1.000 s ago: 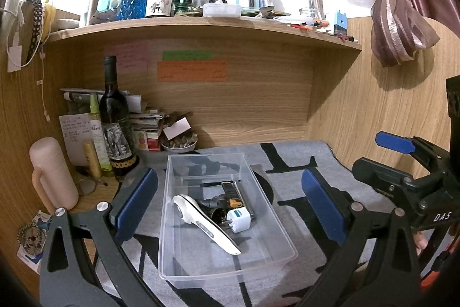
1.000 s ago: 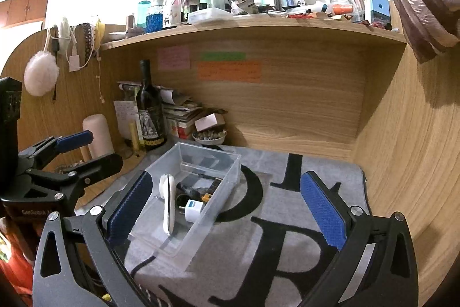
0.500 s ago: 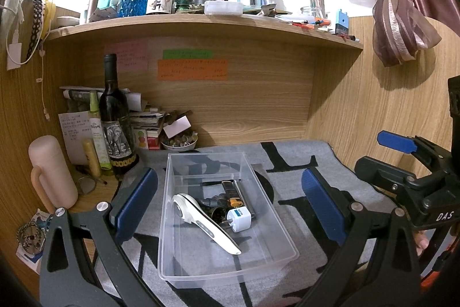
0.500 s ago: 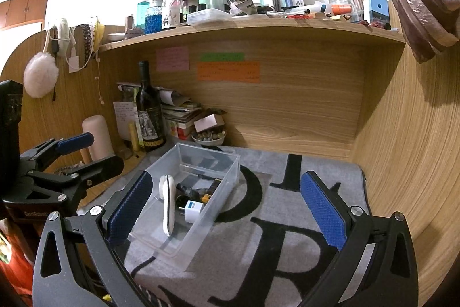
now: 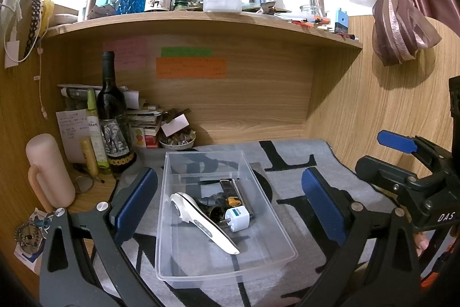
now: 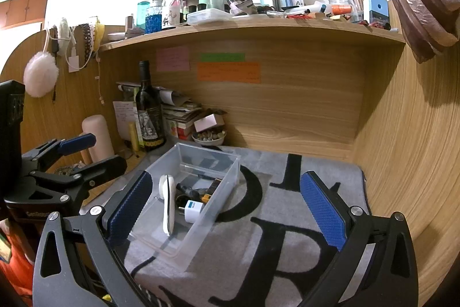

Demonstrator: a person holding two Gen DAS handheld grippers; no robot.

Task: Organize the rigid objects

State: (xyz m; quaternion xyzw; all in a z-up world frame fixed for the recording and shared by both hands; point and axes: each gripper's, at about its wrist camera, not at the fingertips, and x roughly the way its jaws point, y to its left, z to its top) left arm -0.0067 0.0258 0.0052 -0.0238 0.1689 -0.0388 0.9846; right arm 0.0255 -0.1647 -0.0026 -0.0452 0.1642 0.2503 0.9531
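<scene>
Left wrist view
- Landmark: clear bin (image 5: 218,272), standing on the grey lettered mat (image 5: 290,160).
- Left gripper (image 5: 230,206): blue pads spread wide, holding nothing; the bin lies straight ahead between them.
- Bin contents: white cutter (image 5: 198,217) toward the bin's left, its long axis running from far-left to near-right; white plug adapter (image 5: 237,219) just right of it; dark tools (image 5: 227,192) behind, toward the far wall.
- Right gripper, seen from here (image 5: 402,160): to the right of the bin, well apart from it.

Right wrist view
- Right gripper (image 6: 227,206): pads wide apart, empty.
- Bin (image 6: 227,180): ahead and to the left, its long axis slanting away toward the far right; its near-left corner sits behind the left pad.
- Mat to the right of the bin (image 6: 287,220): no loose item visible on it.

Judgement
- Nearer hand: the left, squarely lined up on the bin; the right would need to swing left.
- Stage: the items appear gathered in the bin; which one comes next I cannot tell.
</scene>
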